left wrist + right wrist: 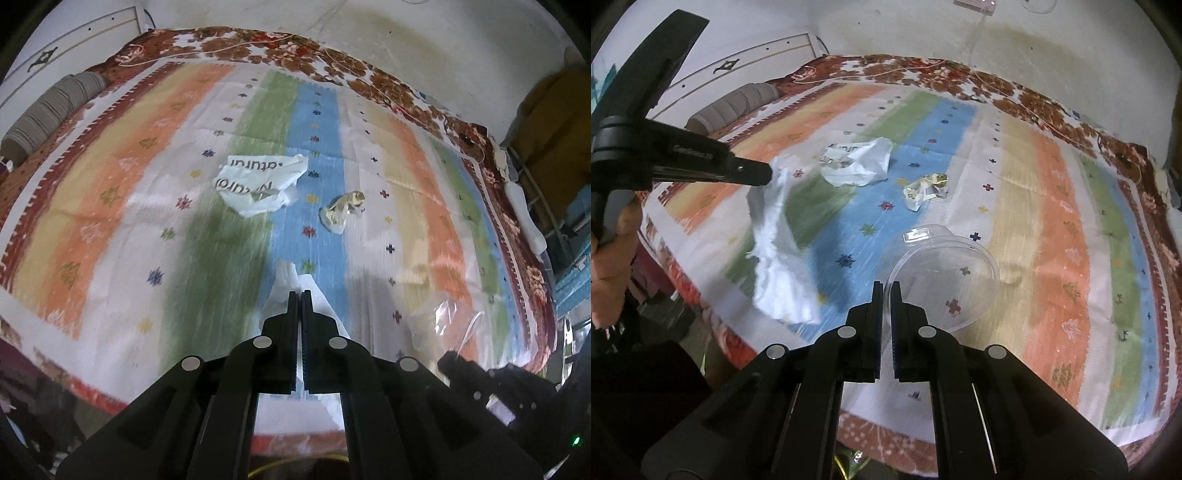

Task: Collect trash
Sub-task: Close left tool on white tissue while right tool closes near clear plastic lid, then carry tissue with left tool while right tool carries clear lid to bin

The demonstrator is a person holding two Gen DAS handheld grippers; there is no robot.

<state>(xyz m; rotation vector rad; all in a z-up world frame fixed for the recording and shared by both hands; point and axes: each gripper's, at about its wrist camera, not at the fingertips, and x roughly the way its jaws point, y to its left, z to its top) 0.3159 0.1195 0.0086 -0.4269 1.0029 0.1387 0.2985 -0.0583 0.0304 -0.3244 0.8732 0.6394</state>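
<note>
Trash in both grips: left gripper (768,173) fingers clamp a hanging white plastic bag (779,258), lifted off the bed (1052,221); right gripper (885,288) pinches a clear lid (942,280). Printed wrapper (857,162) and gold wrapper (925,190) wait mid-bed.

Printed bag (258,184) left of crumpled wrapper (345,208), both on striped cloth (110,206); clear lid (942,280) nearer.

Left claw (299,295) clamping white bag (295,284)
</note>
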